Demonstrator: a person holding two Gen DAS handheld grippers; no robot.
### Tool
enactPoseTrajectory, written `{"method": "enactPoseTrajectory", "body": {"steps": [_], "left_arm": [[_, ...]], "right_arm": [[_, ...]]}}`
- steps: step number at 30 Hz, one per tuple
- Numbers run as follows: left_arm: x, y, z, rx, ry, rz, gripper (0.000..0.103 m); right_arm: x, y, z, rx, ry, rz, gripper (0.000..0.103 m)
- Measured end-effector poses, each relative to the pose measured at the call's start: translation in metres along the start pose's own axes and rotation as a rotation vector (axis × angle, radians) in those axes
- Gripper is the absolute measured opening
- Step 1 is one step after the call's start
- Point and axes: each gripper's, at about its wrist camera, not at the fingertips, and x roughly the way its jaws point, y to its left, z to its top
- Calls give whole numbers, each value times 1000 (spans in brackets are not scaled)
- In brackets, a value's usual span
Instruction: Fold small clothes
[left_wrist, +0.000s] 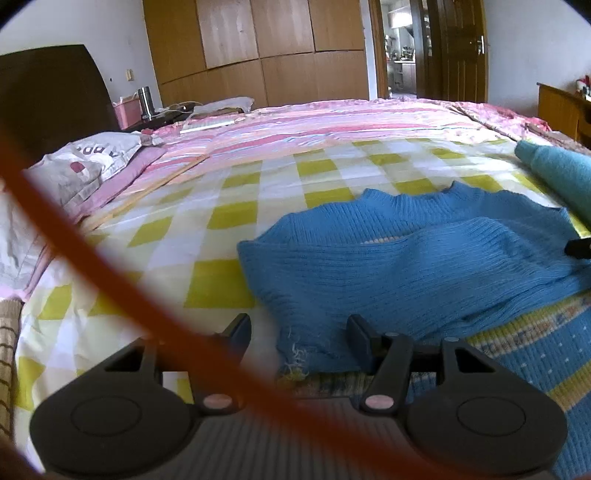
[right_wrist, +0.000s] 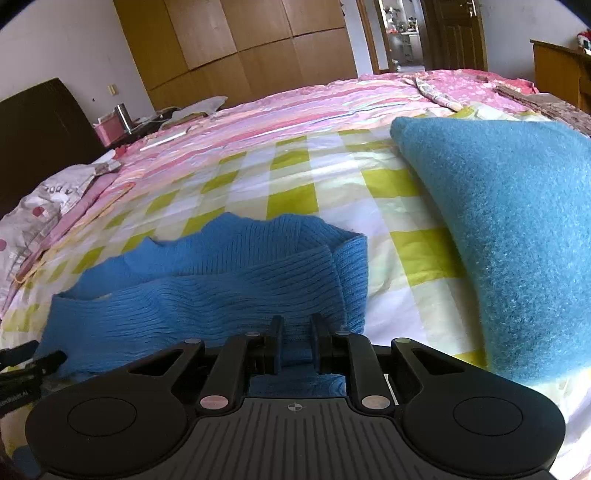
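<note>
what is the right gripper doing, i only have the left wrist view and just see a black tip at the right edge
Observer: The right gripper is closed on the near edge of the blue ribbed sweater; knit fills the narrow gap between its fingers.
Operator: whats that teal thing at far right
Observer: A fuzzy teal garment lying on the checked sheet, apart from the sweater, with bare sheet between them.
Operator: is the sweaters right side flat
Observer: No, its right edge is folded over into a thick vertical roll beside the right gripper.
</note>
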Motion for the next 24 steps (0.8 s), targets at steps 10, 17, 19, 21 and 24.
{"method": "enactPoseTrajectory", "body": {"steps": [10,17,19,21,24], "left_arm": [[-28,5,-11,-29,15,-33,63],[-46,-3,-28,-27,43,-72,63],[-53,-5,-31,-25,38,-78,63],[-61,-6,-33,-24,31,-84,63],[-69,-5,-35,-29,24,-86,63]], "right_arm": [[-36,4,-17,-36,29,27,18],[-55,10,-35,-61,67,31,18],[-58,10,-38,-53,78,33,18],[-65,10,-40,-37,82,45,18],[-75,13,-43,-43,74,49,18]]}}
